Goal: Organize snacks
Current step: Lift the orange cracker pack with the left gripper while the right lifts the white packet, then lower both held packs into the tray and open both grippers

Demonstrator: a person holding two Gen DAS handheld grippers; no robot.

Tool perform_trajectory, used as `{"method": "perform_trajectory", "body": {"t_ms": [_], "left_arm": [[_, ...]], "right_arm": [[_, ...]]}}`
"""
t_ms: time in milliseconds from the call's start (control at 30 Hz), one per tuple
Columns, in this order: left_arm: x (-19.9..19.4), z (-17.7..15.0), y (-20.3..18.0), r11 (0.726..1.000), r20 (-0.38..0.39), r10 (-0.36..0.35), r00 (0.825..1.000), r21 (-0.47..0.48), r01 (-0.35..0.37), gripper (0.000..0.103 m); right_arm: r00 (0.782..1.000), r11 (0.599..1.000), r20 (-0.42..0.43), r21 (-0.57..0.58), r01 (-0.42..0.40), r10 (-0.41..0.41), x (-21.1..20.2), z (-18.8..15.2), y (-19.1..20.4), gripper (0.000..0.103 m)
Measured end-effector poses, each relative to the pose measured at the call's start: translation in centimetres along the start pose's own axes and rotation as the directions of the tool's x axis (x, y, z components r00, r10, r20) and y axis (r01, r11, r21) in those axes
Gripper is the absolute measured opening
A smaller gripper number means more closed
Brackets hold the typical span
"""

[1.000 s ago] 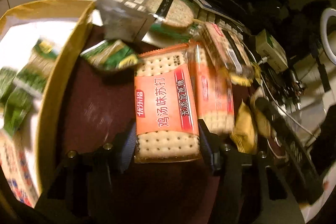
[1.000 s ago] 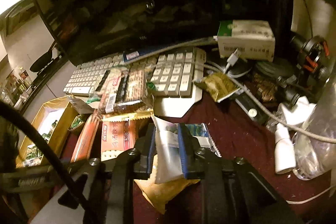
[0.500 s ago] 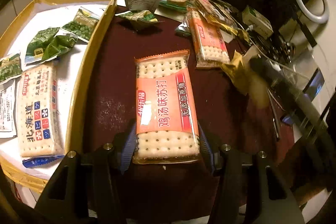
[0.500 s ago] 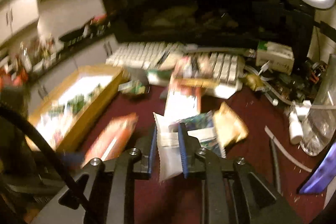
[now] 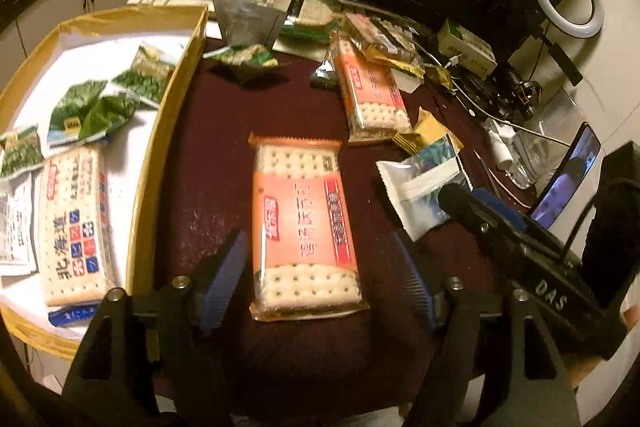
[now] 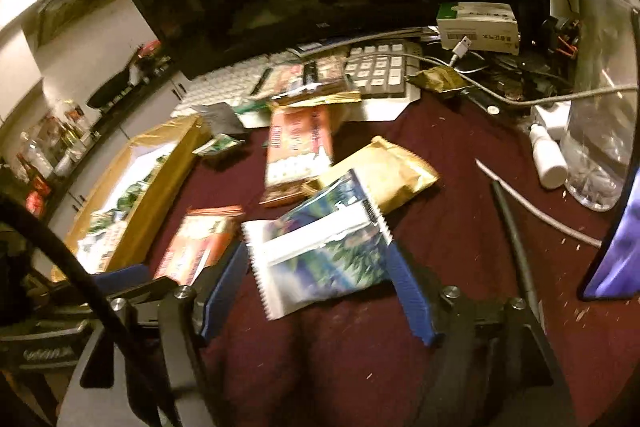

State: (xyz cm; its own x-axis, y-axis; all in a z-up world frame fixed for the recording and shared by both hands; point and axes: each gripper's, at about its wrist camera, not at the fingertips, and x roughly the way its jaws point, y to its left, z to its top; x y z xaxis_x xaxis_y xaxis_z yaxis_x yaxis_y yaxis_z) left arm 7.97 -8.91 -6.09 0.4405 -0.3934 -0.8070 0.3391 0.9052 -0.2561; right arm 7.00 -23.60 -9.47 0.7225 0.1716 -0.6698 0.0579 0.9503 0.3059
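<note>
I have the cardboard box (image 5: 168, 131) at nine o'clock in my left view, and I judge it only partly filled: one blue-print cracker pack (image 5: 74, 223) lies flat inside with several green packets (image 5: 92, 107) above it, toward ten o'clock. Roughly a third of the job looks done, no more

My left gripper (image 5: 316, 271) is spread wide, and the orange cracker pack (image 5: 304, 223) lies flat on the maroon table (image 5: 208, 155) between its blue pads, apparently free of both. A second orange cracker pack (image 5: 372, 91) sits at one o'clock, with gold wrappers (image 5: 424, 139) just beside it

In my right view the right gripper (image 6: 320, 283) is also released; the white and blue pouch (image 6: 320, 247) rests on the cloth between the open fingers, slightly blurred, so I cannot tell whether a pad grazes it. A gold packet (image 6: 384, 171) lies behind it at twelve, and more snacks crowd the keyboard (image 6: 376, 71)

Everything outside the box is left to move, by my reckoning
</note>
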Motion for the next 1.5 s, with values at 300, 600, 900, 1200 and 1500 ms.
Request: {"method": "perform_trajectory", "body": {"t_ms": [300, 600, 900, 1200, 1500], "left_arm": [[3.0, 1.0, -0.8, 0.996, -0.047, 0.066, 0.997, 0.068, -0.062, 0.077], [3.0, 0.7, 0.0, 0.996, -0.044, 0.076, 0.996, 0.056, -0.073, 0.057], [3.4, 0.9, -0.8, 0.991, -0.024, 0.119, 0.993, 0.066, -0.117, 0.057], [-3.8, 2.5, 1.2, 0.997, 0.13, 0.046, 0.99, -0.064, -0.038, 0.057], [-9.8, 4.8, 10.9, 0.965, 0.226, 0.192, 0.955, -0.221, -0.141, 0.057]], "right_arm": [[0.997, 1.0, -0.077, -0.001, 0.0, 0.0, 2.5, 0.5, -0.6, 0.076], [0.995, 0.998, -0.073, 0.023, -0.066, 0.068, 1.3, -0.3, -1.0, 0.035], [0.991, 0.991, -0.004, -0.013, -0.137, 0.137, -1.0, 0.4, 1.1, 0.01], [0.953, 0.954, 0.04, -0.035, -0.299, 0.301, -2.0, 2.8, 4.7, 0.01], [0.9, 0.891, -0.101, -0.134, -0.434, 0.424, 3.7, 5.5, 15.1, 0.01]]}}
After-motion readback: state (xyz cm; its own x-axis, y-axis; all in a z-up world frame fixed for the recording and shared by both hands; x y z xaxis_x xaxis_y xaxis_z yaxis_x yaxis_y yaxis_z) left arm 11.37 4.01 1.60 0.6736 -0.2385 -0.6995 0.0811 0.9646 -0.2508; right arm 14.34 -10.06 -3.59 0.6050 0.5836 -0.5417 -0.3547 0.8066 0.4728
